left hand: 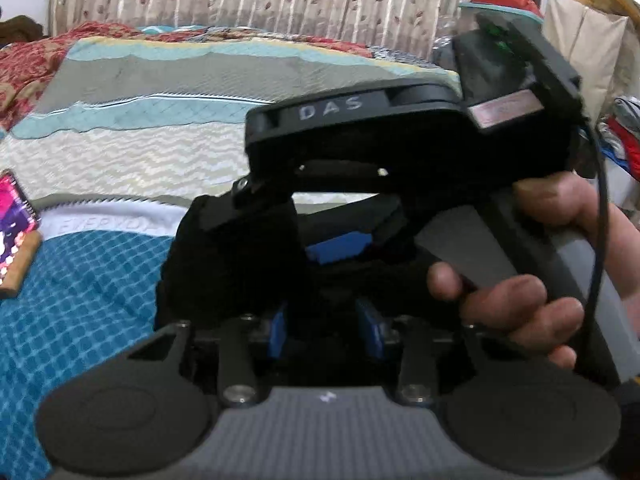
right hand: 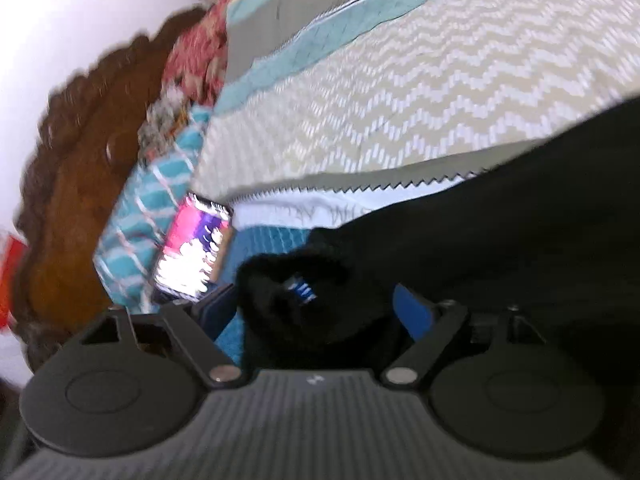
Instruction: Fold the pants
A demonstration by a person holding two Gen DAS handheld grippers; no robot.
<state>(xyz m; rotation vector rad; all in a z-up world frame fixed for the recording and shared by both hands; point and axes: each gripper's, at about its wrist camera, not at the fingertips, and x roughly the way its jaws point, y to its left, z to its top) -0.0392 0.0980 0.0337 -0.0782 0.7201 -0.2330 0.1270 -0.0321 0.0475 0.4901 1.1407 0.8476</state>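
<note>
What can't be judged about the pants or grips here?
- Black fabric pants: shape and fold state, right wrist view; cut off by the edge, motion-blurred.
- Left gripper: grip hidden by fabric, left wrist view.
- Right gripper: fingertips buried in cloth.
</note>
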